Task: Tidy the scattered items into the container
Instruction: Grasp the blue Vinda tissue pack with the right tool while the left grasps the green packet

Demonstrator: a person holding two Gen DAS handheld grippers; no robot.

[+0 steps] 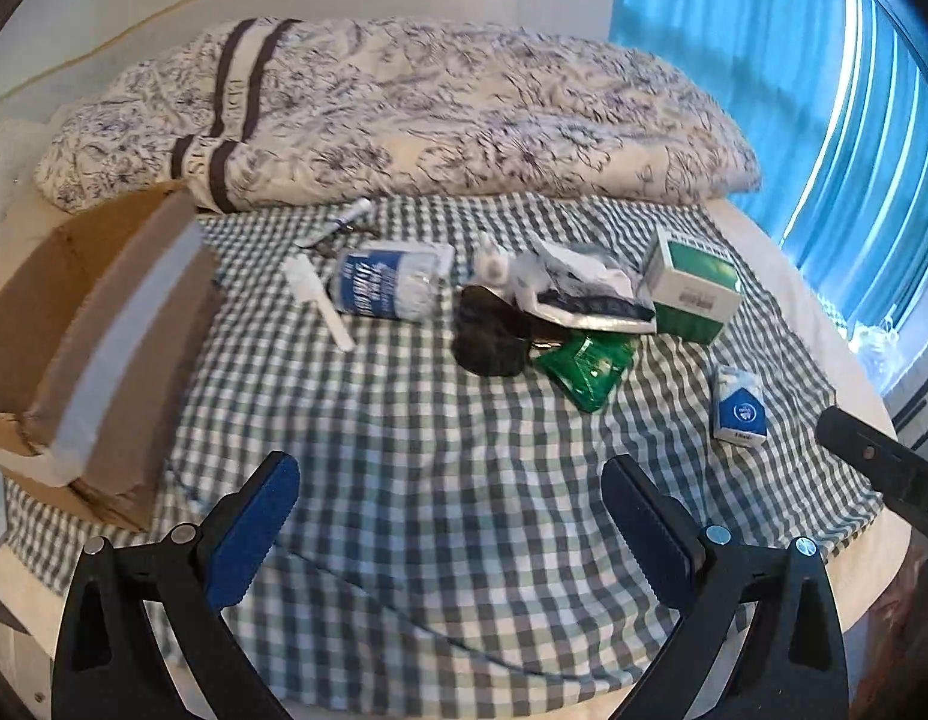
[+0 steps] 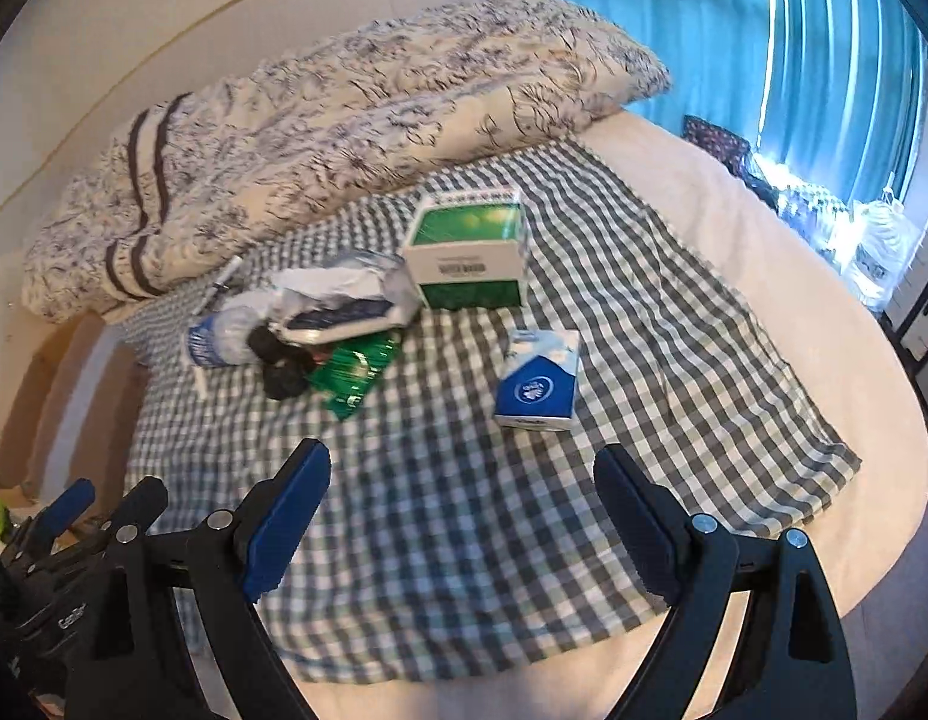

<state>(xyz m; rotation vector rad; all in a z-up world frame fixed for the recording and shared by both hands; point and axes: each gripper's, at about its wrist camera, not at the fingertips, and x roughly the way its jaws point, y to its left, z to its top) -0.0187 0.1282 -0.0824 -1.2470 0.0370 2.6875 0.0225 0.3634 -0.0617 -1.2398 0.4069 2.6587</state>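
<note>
An open cardboard box [image 1: 104,324] lies at the left on a green checked cloth [image 1: 404,420]. Scattered on the cloth are a blue-and-white wipes pack [image 1: 386,285], a white tube [image 1: 320,294], a black bundle [image 1: 487,330], a green packet [image 1: 586,369], a crumpled white bag [image 1: 577,288], a green-and-white box [image 1: 694,285] and a small blue-and-white pack [image 1: 739,405]. My left gripper [image 1: 452,492] hangs open above the near cloth, holding nothing. My right gripper [image 2: 464,486] is open too, just short of the small blue-and-white pack [image 2: 538,381]. The green-and-white box [image 2: 469,258] stands behind that pack.
A floral duvet [image 1: 404,114] is heaped along the back of the bed. Blue curtains [image 1: 793,90] hang at the right. The bare mattress edge [image 2: 763,300] curves round the cloth on the right. In the left wrist view, part of the right gripper's black body [image 1: 877,462] shows at the right.
</note>
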